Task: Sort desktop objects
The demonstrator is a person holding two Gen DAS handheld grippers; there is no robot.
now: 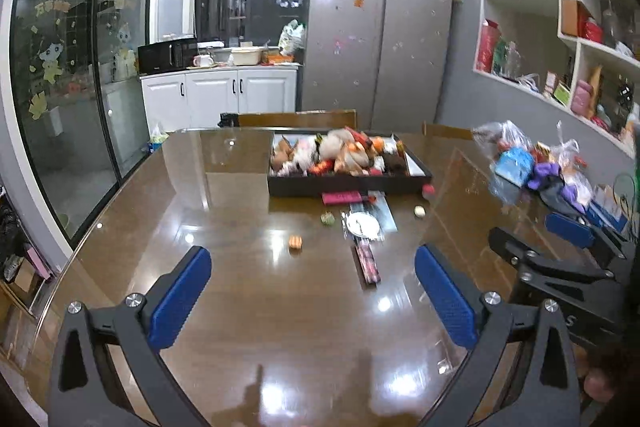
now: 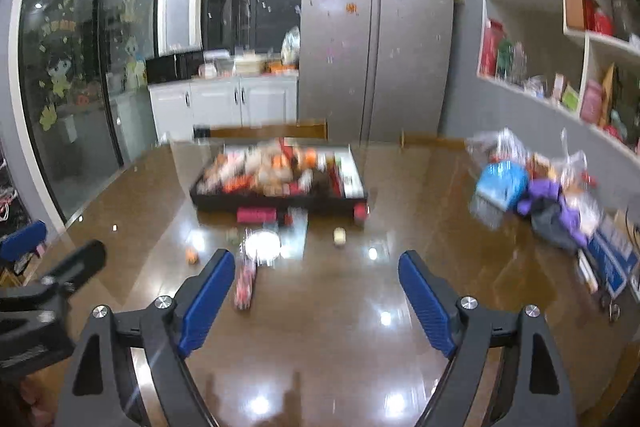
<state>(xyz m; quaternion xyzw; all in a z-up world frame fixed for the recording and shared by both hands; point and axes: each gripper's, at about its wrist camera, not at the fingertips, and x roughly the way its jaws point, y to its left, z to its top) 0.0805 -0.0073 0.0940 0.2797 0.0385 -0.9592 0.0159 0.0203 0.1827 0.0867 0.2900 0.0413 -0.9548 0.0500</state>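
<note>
Hovering over bare table, both jaws released, tray beyond, bags by right edge.

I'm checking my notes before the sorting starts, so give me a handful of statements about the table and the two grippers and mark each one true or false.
1. The black tray is heaped with small items. True.
2. The left gripper is clamped on a packet. False: its jaws stand wide open with nothing between them.
3. A small orange item lies loose on the table, apart from the tray. True.
4. The right gripper holds the white round lid. False: it is open and empty, and the lid lies on the table ahead of it.
5. The pile of plastic bags sits inside the tray. False: it lies on the table to the tray's right.
</note>
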